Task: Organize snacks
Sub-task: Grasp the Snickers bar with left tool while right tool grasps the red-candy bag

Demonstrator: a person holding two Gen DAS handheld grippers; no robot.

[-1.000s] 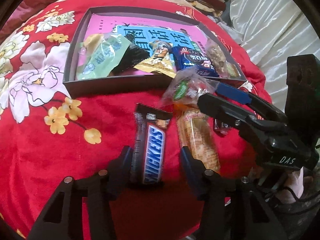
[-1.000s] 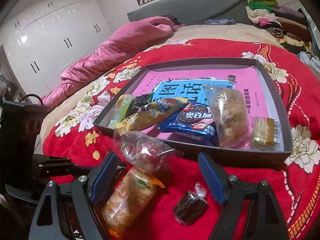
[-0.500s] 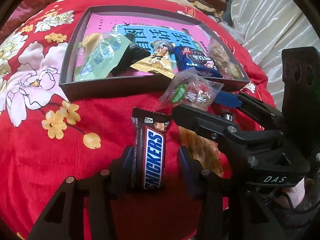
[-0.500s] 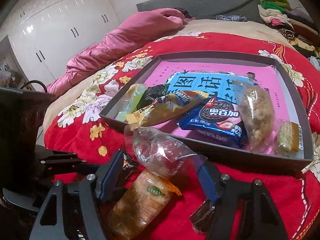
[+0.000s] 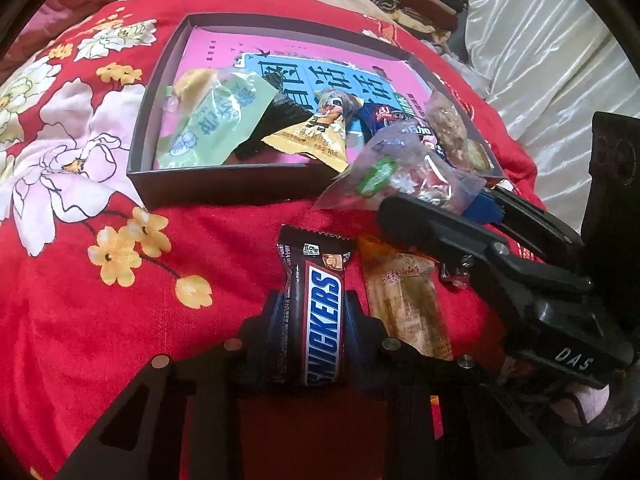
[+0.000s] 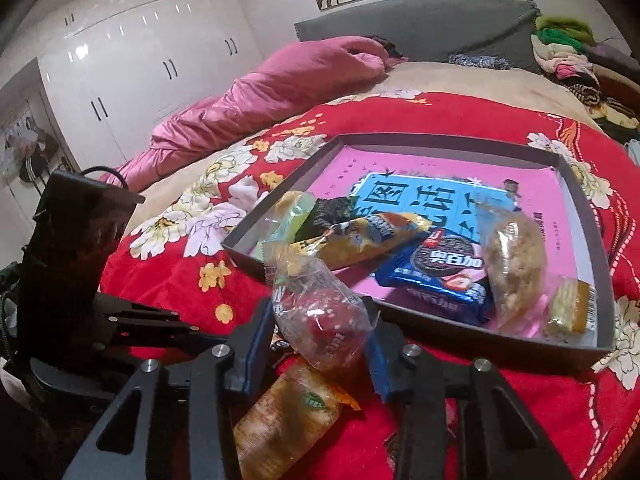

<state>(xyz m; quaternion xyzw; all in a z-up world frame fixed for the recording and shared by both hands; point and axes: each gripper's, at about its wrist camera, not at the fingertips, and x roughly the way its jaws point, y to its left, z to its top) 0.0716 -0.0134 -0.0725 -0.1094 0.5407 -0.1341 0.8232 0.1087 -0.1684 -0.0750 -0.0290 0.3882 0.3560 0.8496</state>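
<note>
My left gripper point(image 5: 310, 312) is shut on a Snickers bar point(image 5: 316, 312) lying on the red blanket. My right gripper point(image 6: 320, 320) is shut on a clear bag with red candy point(image 6: 320, 316), held just above the blanket near the tray's front wall; the bag also shows in the left wrist view point(image 5: 400, 180). The dark grey tray point(image 5: 224, 184) holds several snacks: a green packet point(image 5: 212, 124), a yellow packet point(image 5: 316, 136), a blue Oreo pack point(image 6: 440, 272) and a clear bag of crumbly biscuit point(image 6: 516, 256).
An orange-tan snack pack point(image 5: 404, 300) lies on the blanket beside the Snickers bar, also in the right wrist view point(image 6: 288, 412). A small dark wrapped candy point(image 5: 452, 274) lies under the right gripper. A pink quilt point(image 6: 260, 92) and folded clothes point(image 6: 568, 52) sit behind the tray.
My left gripper has closed on the Snickers bar. My right gripper has closed on the clear candy bag and lifted it toward the tray.
</note>
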